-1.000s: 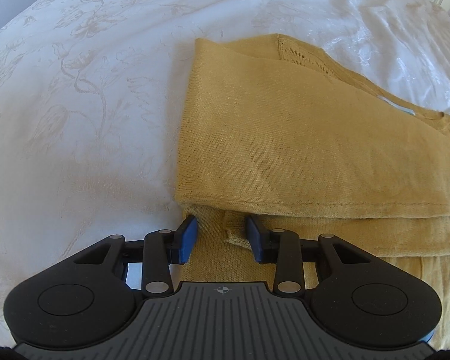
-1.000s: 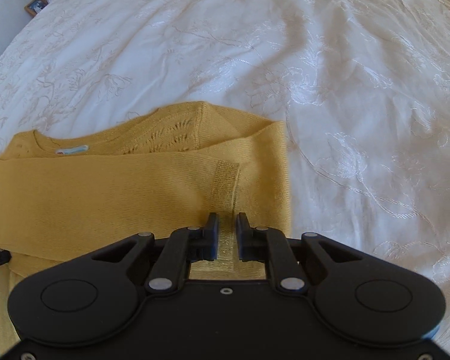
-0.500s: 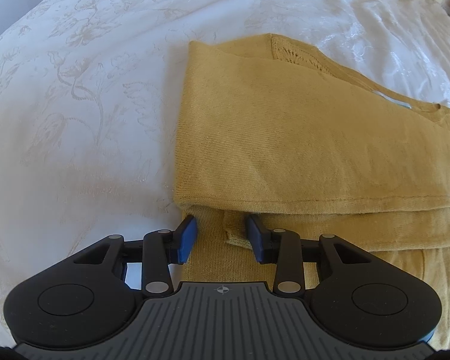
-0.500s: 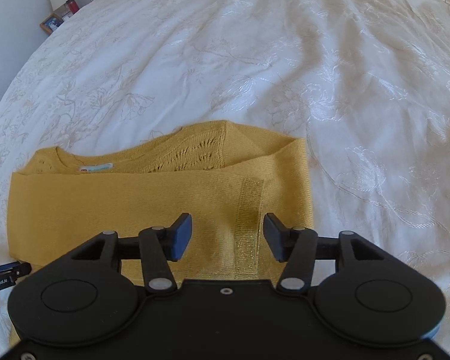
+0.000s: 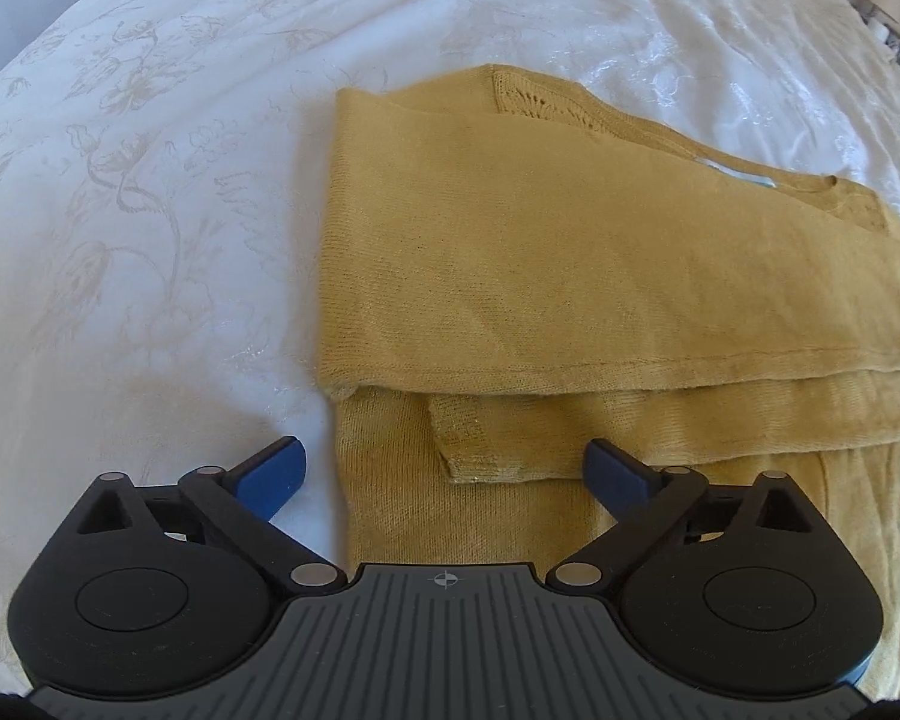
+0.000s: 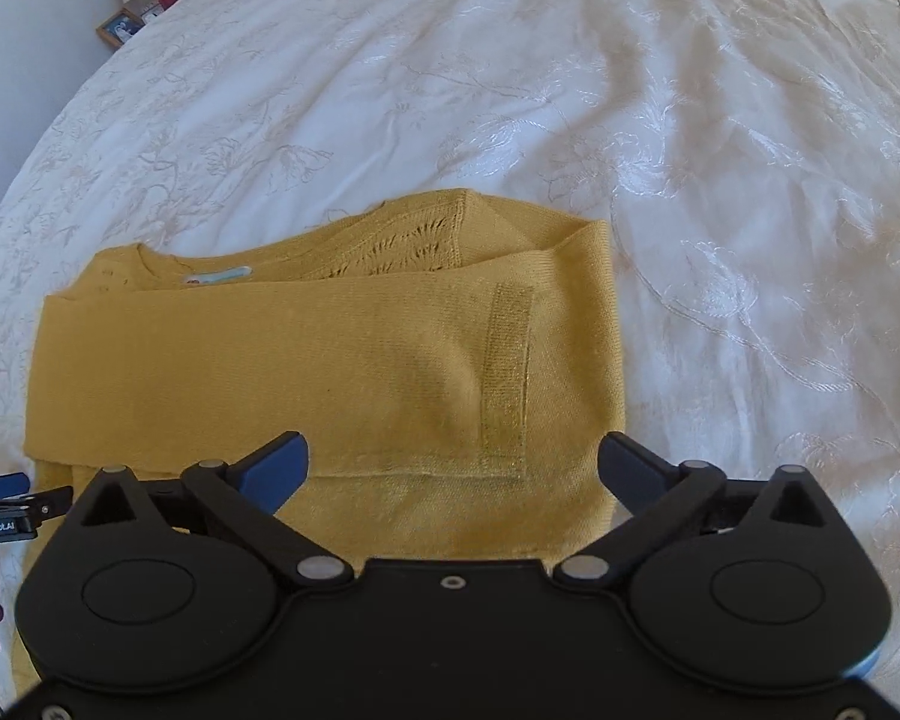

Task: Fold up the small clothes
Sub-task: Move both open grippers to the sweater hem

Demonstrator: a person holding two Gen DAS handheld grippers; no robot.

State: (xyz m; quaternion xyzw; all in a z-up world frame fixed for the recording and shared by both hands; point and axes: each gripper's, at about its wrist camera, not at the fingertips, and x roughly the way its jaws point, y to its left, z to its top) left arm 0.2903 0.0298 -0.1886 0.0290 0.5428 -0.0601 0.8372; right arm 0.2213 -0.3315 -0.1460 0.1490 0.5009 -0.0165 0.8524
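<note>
So the mustard yellow sweater is lying flat on the white embroidered bedspread, sleeves folded across the body. The left gripper has just been opening its fingers; they're spread wide now, nothing pinched. One blue finger hangs over bare bedspread just off the sweater's edge, the other over the knit, with a ribbed sleeve cuff lying loose between them. Same deal with the right gripper: its fingers have just been opening too, and they're wide apart above the sweater's near edge. The other sleeve's ribbed cuff sits just ahead of the gap, not gripped. A neck label peeks out at the collar.
</note>
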